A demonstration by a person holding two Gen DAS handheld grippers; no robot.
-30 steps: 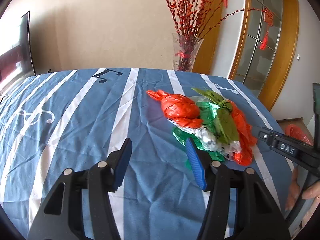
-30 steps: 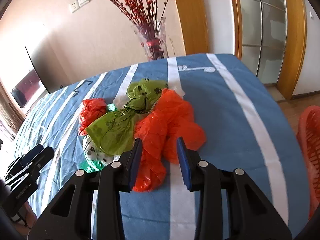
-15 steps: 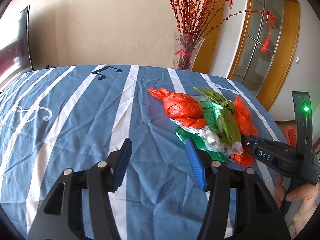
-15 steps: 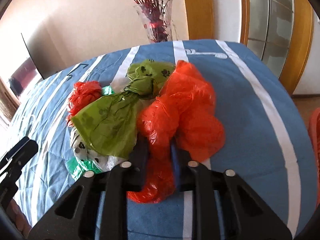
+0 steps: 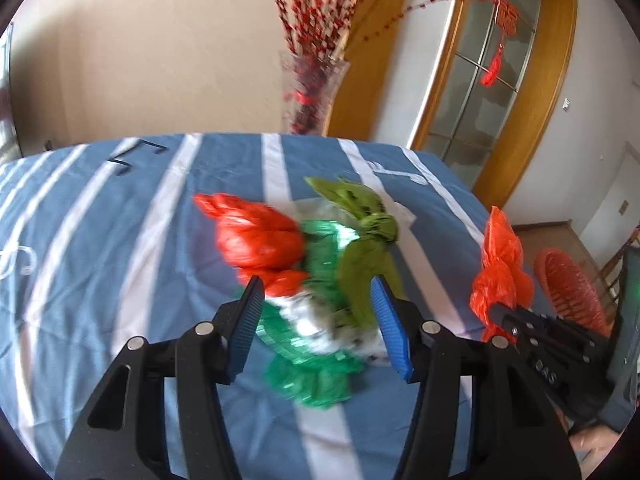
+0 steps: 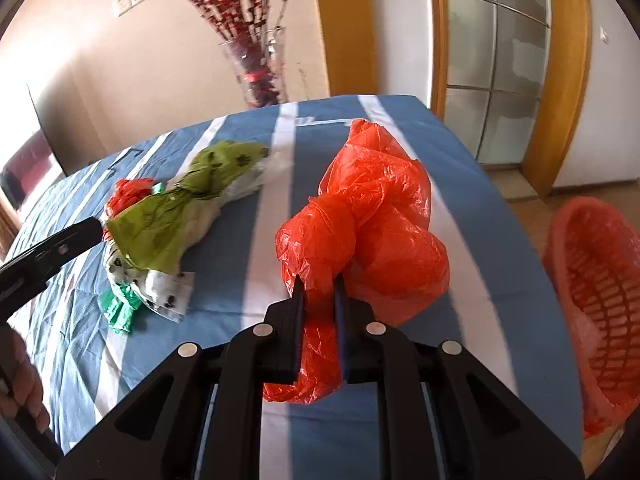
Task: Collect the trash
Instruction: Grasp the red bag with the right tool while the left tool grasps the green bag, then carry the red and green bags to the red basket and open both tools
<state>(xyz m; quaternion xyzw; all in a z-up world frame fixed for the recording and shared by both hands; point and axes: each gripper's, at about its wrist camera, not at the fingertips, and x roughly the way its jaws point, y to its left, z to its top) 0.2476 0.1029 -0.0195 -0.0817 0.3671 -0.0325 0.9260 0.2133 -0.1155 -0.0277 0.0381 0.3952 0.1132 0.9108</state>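
Observation:
My right gripper (image 6: 318, 286) is shut on a crumpled orange plastic bag (image 6: 372, 216) and holds it lifted above the blue striped tablecloth (image 6: 248, 280); the bag also shows in the left wrist view (image 5: 500, 268). My left gripper (image 5: 316, 300) is open, its blue pads on either side of a pile of bags: a red-orange one (image 5: 256, 236), an olive green one (image 5: 368, 248), a bright green one (image 5: 308, 360) and a white spotted one (image 6: 160, 284). The pile lies on the cloth.
A red plastic basket (image 6: 596, 280) stands on the floor right of the table, also in the left wrist view (image 5: 568, 292). A glass vase (image 5: 308, 96) with red branches stands at the table's far edge. A wooden-framed glass door (image 6: 496, 60) is behind.
My right gripper shut on the orange bag and lifted it off the pile to the right. My left gripper moved forward to straddle the remaining pile.

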